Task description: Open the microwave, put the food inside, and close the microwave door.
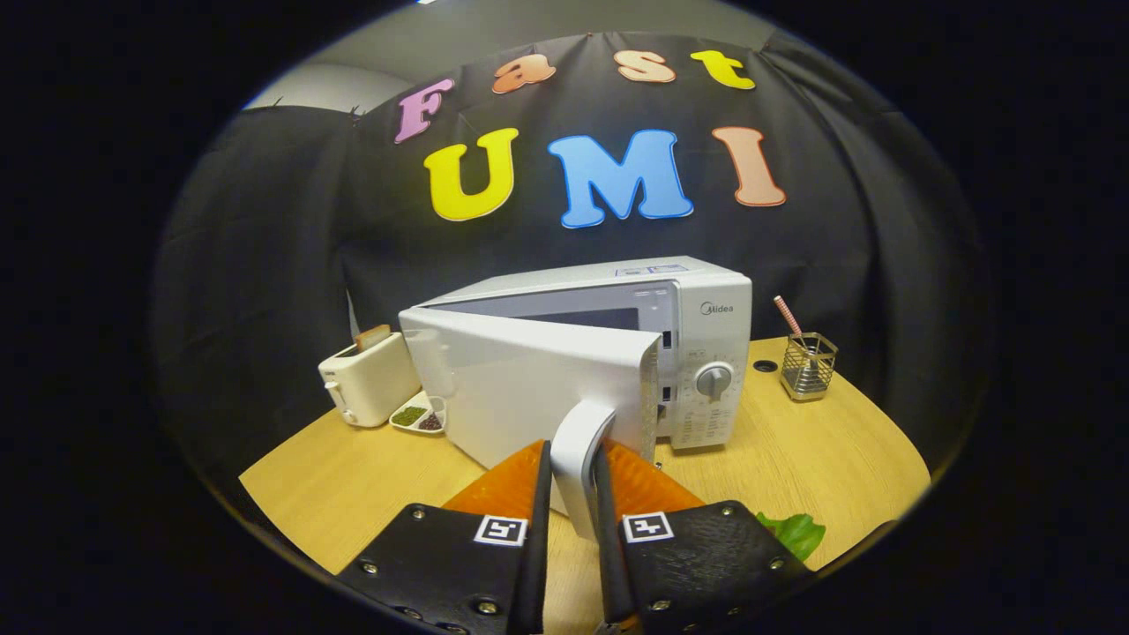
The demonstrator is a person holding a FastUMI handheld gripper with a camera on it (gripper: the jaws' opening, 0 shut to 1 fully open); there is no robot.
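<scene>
One toaster and snack dish left of microwave; door swung partly open, handle clamped between jaws of gripper; wire holder right, green food nearer on surface.

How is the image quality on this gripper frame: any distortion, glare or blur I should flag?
Gripper view: strong fisheye bending, so the table edge curves; lighting dim but even, the wall dark; no harsh glare on the microwave; its door handle, clamped in the gripper, is sharp; the toaster and wire holder stay legible.
</scene>
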